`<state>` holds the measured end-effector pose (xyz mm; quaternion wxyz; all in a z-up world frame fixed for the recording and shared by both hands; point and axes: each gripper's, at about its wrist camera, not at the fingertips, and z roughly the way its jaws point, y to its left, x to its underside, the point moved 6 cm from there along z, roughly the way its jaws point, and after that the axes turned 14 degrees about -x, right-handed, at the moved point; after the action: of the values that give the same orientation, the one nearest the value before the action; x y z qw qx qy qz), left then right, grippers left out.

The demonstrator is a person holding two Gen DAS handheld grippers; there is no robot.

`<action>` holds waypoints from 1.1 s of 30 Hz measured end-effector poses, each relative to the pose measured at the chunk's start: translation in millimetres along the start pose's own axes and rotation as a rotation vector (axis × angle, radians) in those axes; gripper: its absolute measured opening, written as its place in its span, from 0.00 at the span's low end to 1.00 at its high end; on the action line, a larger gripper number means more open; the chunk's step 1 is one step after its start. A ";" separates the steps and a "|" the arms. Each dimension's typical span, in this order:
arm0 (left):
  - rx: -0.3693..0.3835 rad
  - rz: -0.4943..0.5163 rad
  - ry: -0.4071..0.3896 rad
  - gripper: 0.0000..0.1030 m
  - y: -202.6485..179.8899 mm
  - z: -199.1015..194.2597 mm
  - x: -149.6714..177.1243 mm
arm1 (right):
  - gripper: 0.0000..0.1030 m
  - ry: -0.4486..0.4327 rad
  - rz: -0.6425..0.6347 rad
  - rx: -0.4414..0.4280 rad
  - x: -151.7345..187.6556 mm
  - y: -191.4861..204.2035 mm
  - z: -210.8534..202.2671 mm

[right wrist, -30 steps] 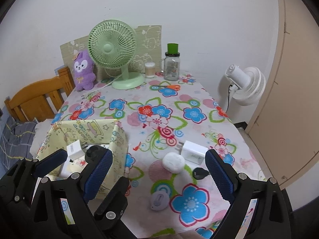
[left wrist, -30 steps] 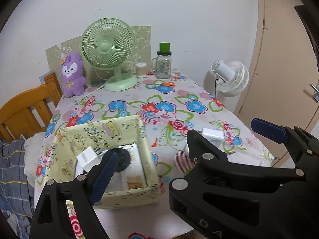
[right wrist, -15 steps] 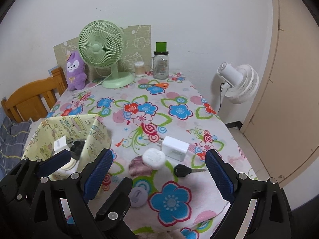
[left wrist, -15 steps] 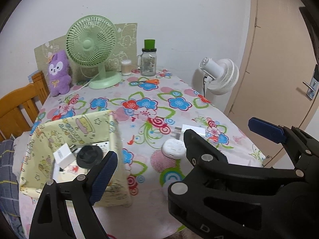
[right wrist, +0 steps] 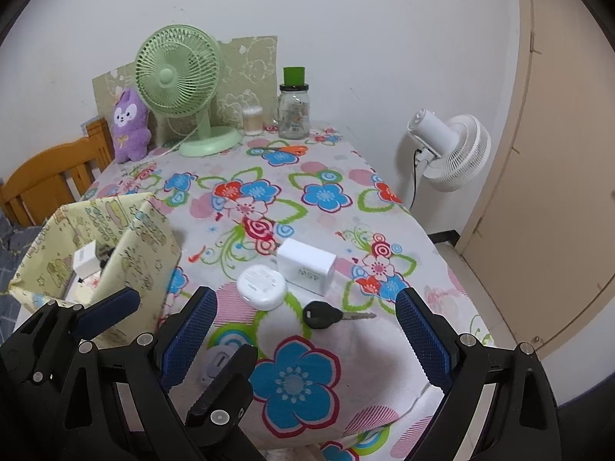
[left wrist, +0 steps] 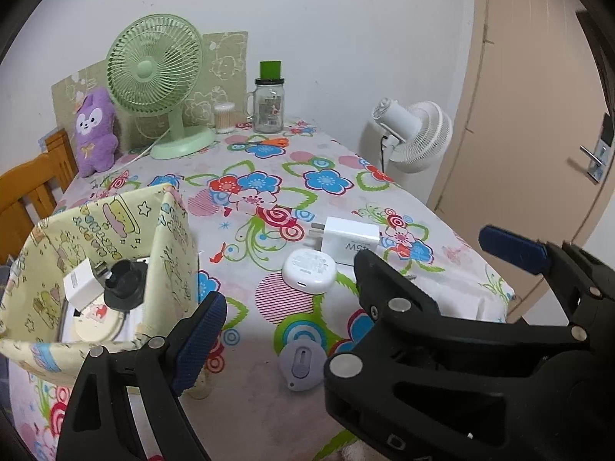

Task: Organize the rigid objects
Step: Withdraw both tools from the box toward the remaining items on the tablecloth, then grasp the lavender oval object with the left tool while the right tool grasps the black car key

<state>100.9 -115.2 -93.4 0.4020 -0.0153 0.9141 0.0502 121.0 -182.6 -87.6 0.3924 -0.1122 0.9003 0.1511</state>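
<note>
Both claws, left claw [left wrist: 357,284] and right claw [right wrist: 305,330], have dropped nearer the table [right wrist: 326,169], gaping wide and empty above the black key [right wrist: 323,314].

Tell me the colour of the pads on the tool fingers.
Dark blue, textured pads on black fingers; the right wrist view shows them best.

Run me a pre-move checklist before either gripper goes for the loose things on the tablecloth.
1. right gripper open and empty: ok.
2. left gripper open and empty: ok.
3. key lies free on the cloth: ok.
4. white charger and round white case touching or apart: cannot tell.
5. Room left in yellow box: ok, though it already holds a few items.
6. purple tag unobstructed: ok.
</note>
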 end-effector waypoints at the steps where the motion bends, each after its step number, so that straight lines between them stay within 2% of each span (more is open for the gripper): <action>1: 0.001 -0.005 0.005 0.89 -1.3 2.0 1.4 | 0.93 0.001 0.004 0.000 1.3 -1.9 1.6; 12: -0.002 0.017 0.060 0.89 -21.1 28.3 17.6 | 0.93 0.048 0.045 0.003 23.4 -28.3 24.9; 15: -0.022 0.024 0.073 0.89 -25.0 36.5 23.6 | 0.93 0.056 0.050 0.011 30.2 -35.0 31.8; 19: -0.088 0.014 0.063 0.89 -24.2 44.8 29.9 | 0.93 0.077 0.068 0.007 38.8 -42.3 42.2; 31: -0.140 -0.010 0.118 0.88 -18.5 64.2 38.8 | 0.93 0.130 0.080 -0.006 49.0 -45.8 69.3; 33: -0.155 -0.011 0.125 0.82 -18.1 65.4 42.3 | 0.93 0.144 0.077 0.000 50.7 -46.5 72.7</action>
<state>121.5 -125.9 -170.0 0.3420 -0.0543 0.9307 0.1176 151.0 -203.8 -180.7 0.3207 -0.0879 0.9298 0.1579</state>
